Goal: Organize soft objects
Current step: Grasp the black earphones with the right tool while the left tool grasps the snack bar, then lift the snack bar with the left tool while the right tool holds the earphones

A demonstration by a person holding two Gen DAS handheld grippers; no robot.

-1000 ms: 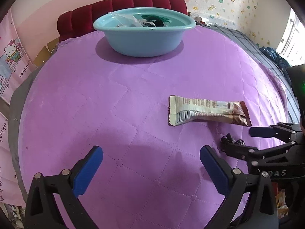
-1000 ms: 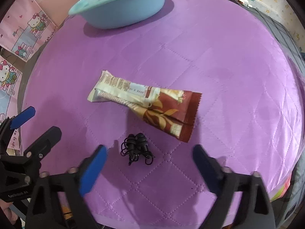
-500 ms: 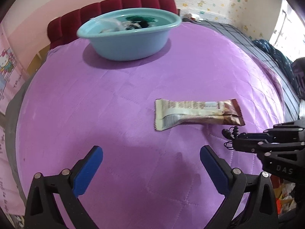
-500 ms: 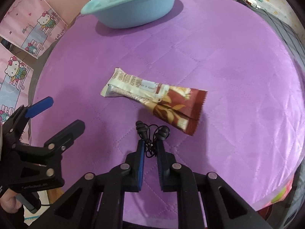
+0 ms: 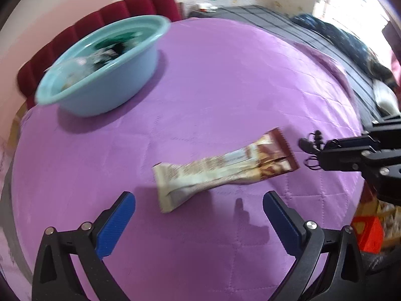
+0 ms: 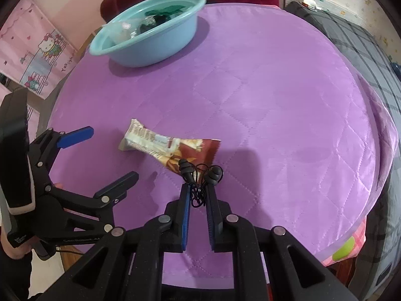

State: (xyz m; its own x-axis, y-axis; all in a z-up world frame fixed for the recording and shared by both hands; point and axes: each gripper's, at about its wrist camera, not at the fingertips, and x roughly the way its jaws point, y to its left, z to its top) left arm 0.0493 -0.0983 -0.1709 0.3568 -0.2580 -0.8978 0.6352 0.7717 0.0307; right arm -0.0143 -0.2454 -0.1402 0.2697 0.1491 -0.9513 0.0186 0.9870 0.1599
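Observation:
My right gripper (image 6: pixel 198 188) is shut on the thin cord of a pair of black earphones (image 6: pixel 200 173), whose two buds stick out past the fingertips, a little above the purple quilted table (image 6: pixel 275 100). In the left wrist view, the right gripper (image 5: pixel 323 155) comes in from the right with the earphones (image 5: pixel 312 145) at its tip. A cream and brown snack bar wrapper (image 6: pixel 165 148) lies flat mid-table. My left gripper (image 5: pixel 198 200) is open just short of the near end of the snack bar (image 5: pixel 220 170). The left gripper (image 6: pixel 107 154) holds nothing.
A light blue basin (image 6: pixel 155 47) with several items inside stands at the far left of the table. A dark red padded chair back (image 5: pixel 100 20) rises behind it. A dark plaid bed (image 6: pixel 351 37) lies to the right. Orange clutter (image 5: pixel 368 230) sits below the table edge.
My right gripper closed on the earphones and lifted them off the cloth. My left gripper slid toward the snack bar and rolled, so the scene now looks tilted.

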